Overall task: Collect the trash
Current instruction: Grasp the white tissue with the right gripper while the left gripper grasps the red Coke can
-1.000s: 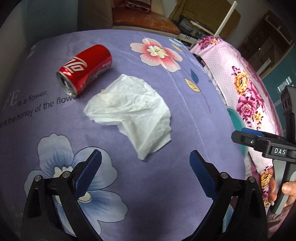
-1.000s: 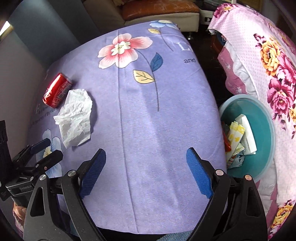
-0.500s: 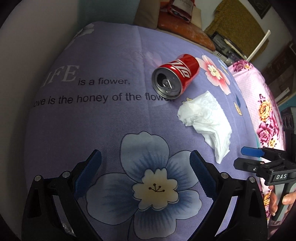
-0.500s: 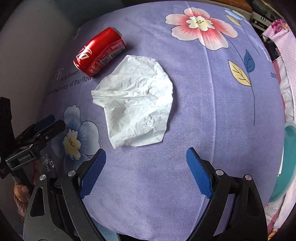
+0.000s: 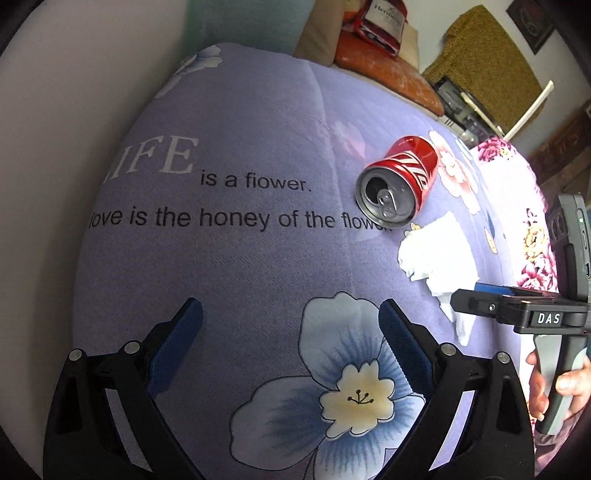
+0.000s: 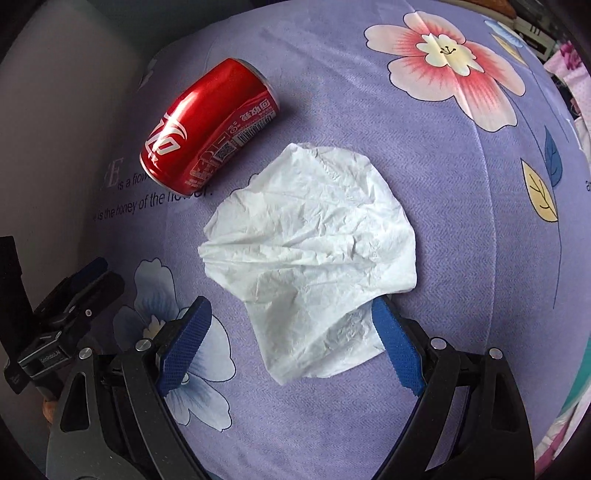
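A red soda can (image 5: pixel 400 179) lies on its side on the purple flowered cloth (image 5: pixel 240 266), its opened top facing my left gripper. It also shows in the right wrist view (image 6: pixel 210 125). A crumpled white tissue (image 6: pixel 314 254) lies just right of the can; in the left wrist view the tissue (image 5: pixel 439 258) is partly hidden by the right gripper. My right gripper (image 6: pixel 291 343) is open, low over the tissue's near end, its fingers on either side of it. My left gripper (image 5: pixel 291 347) is open and empty, over a blue flower print, short of the can.
A pale wall (image 5: pixel 66 147) borders the cloth on the left. A pink floral cover (image 5: pixel 532 229) lies to the right. An orange cushion with a red box (image 5: pixel 380 22) sits beyond the far edge. A teal bin rim (image 6: pixel 578 384) shows at the right edge.
My right gripper has moved forward and down, so the tissue now lies between its fingers. My left gripper has shifted slightly left; the can looks a little closer.
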